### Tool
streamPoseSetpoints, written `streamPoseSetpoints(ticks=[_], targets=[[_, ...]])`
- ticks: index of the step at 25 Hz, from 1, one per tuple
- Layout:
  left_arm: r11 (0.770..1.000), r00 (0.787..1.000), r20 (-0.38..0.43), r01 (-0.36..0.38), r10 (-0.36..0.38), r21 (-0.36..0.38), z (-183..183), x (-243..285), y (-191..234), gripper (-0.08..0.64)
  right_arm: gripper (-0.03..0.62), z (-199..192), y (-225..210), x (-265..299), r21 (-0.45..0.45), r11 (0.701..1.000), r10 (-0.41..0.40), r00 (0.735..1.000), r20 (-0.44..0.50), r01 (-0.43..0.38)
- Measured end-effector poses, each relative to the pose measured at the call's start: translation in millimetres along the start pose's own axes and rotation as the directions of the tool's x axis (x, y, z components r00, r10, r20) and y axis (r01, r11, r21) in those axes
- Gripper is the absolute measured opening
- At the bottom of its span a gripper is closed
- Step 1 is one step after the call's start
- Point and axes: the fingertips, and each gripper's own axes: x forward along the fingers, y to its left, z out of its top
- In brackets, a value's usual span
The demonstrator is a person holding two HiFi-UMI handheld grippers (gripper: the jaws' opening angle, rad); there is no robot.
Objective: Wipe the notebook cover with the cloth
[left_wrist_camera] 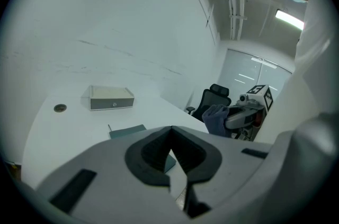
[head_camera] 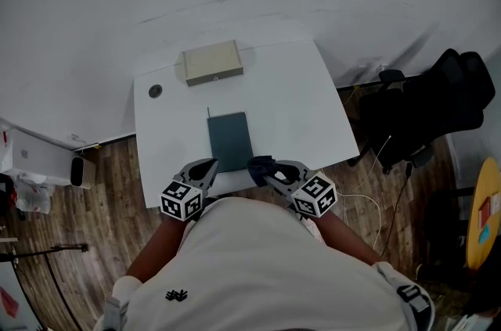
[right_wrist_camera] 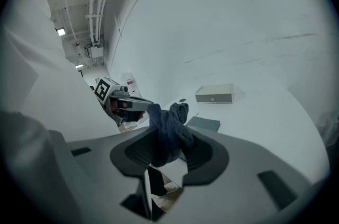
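The notebook point(head_camera: 230, 142) lies flat and closed in the middle of the head view, on the white table point(head_camera: 297, 102). Its lower edge sits between the two grippers at the table's near edge. The left gripper point(head_camera: 207, 168) is just beside the notebook's lower left corner, and the right gripper point(head_camera: 268, 170) is just beside its lower right corner. Whether either one touches the cover cannot be told.

Toward the top of the table stands a beige box point(head_camera: 212, 62), well apart from the notebook. It is closed, so what it holds cannot be seen. A small round disc point(head_camera: 156, 91) sits in the tabletop to the box's lower left.

In the left gripper view, the left gripper's jaws meet at their tips with nothing between them. Part of the notebook shows through the gap beneath the tips.

In the right gripper view, the jaws are clamped on a dark blue cloth point(right_wrist_camera: 169, 130). It bunches up above the pads at the centre of the frame.

A black chair point(head_camera: 427, 110) stands at the right edge of the head view.
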Motion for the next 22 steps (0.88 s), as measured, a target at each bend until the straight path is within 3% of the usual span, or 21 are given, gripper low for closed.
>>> streamPoseSetpoints(ticks=[22], targets=[[1.0,1.0,-0.007,0.026,-0.026,0.004,1.1,11.7,2.6,0.006,0.133,5.2,-6.3,1.1,-0.01,1.0,-0.027,1.0,0.007,0.028]])
